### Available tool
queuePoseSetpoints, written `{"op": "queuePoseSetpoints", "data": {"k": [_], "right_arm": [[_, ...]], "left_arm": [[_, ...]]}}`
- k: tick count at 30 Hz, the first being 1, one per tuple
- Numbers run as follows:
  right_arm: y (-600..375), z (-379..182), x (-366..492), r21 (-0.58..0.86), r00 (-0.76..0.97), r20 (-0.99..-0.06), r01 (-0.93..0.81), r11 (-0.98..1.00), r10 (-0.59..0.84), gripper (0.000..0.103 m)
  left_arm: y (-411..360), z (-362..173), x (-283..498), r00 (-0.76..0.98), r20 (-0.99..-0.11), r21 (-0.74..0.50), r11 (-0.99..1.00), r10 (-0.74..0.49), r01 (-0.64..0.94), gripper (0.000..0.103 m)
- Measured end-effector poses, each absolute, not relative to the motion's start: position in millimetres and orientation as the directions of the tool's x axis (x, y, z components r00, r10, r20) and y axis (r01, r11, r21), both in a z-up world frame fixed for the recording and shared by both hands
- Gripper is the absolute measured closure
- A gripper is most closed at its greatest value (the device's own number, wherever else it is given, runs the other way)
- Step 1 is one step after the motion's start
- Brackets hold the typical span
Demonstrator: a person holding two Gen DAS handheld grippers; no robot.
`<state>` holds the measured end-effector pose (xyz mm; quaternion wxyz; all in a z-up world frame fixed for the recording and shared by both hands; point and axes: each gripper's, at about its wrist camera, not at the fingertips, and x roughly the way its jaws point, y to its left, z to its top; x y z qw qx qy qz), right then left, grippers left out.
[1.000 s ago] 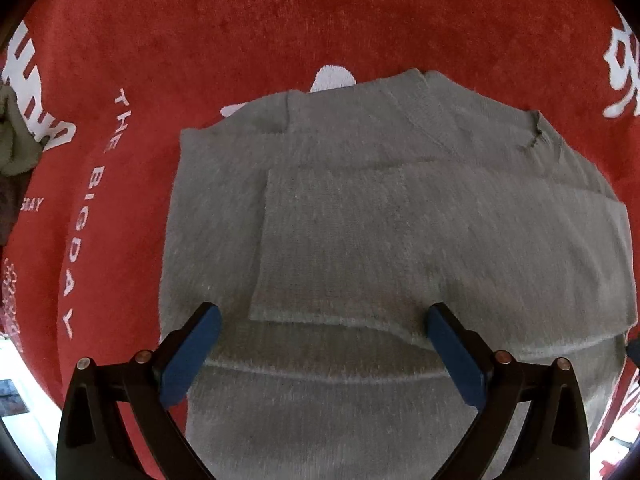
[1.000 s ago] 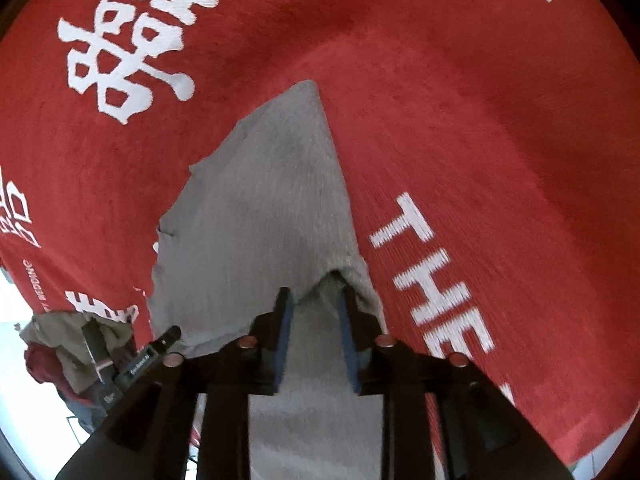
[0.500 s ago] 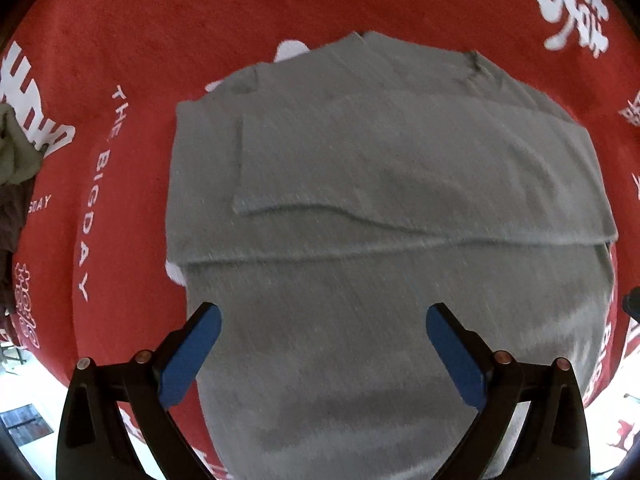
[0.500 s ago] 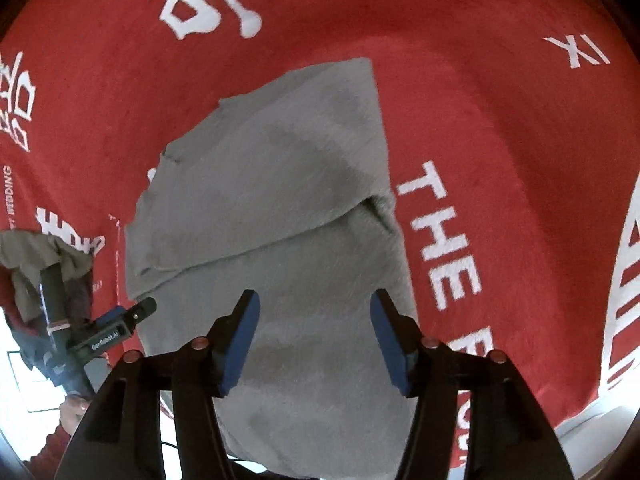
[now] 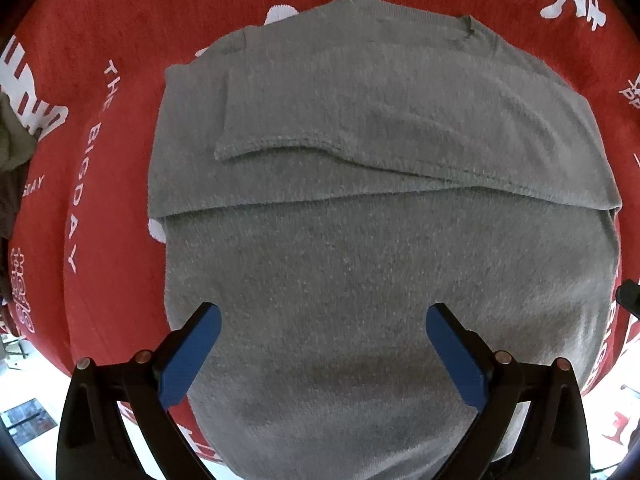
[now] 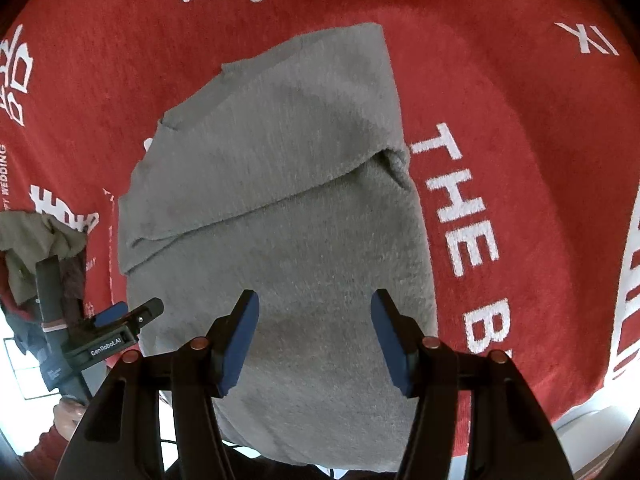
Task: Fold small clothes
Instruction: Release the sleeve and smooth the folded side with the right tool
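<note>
Now the grey sweater (image 5: pixel 360 208) is left flat on the red cloth (image 6: pixel 520 128), sleeves folded across; it has been released by the right gripper (image 6: pixel 314 336); both it and the left gripper (image 5: pixel 320 352) are held open above the hem; a hem-to-collar fold likely remains.

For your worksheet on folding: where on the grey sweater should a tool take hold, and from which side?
Grip the grey sweater at its near bottom hem, one corner each, coming from the near edge. The sleeves already lie folded across the chest, so the lower half can lift over toward the collar.
</note>
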<state>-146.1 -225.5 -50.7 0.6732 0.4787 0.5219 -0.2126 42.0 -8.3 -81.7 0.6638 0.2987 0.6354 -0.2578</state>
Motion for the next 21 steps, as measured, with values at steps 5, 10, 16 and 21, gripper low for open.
{"op": "queuePoseSetpoints", "data": {"k": [5,10,16,21], "right_arm": [[-225,-50,-145,0.427,0.366,-0.904,0.774,0.468,0.22,0.041],[-225,-46,-146,0.448,0.381,-0.894,0.732,0.513,0.238,0.04],[-224,-48,-147,0.509,0.407,-0.86,0.652,0.562,0.308,0.04],[-221,-52,-159,0.549,0.413,-0.835,0.604,0.577,0.363,0.039]], "left_arm": [[-13,-82,37,0.059,-0.997,0.078,0.682,0.051,0.727,0.0],[-16,-77,23,0.062,-0.996,0.091,0.69,0.067,0.718,0.0],[-12,-72,0,0.06,-0.995,0.102,0.709,0.083,0.698,0.0],[2,-70,-14,0.047,-0.996,0.091,0.741,0.08,0.666,0.0]]}}
